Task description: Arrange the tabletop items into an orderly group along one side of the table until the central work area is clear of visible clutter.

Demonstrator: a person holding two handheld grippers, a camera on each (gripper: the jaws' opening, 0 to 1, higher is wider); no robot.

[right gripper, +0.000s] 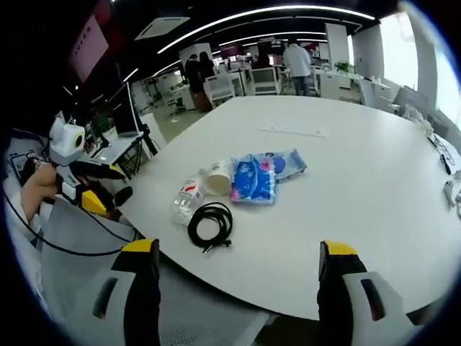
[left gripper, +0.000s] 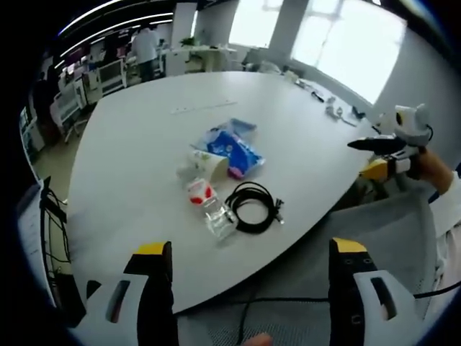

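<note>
far table edge items too small to tell | pack print blurred

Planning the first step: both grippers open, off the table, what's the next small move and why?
Probably reach the right gripper toward the coiled black cable, the item nearest the table edge. Both grippers are open and hold nothing, and the bottle, cup and blue packets sit clustered just beyond it.

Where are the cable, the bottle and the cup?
cable [right gripper: 211,224], right gripper view, on the black coil's left side
bottle [right gripper: 188,200], right gripper view, on its clear body
cup [left gripper: 204,165], left gripper view, on its white side
</note>
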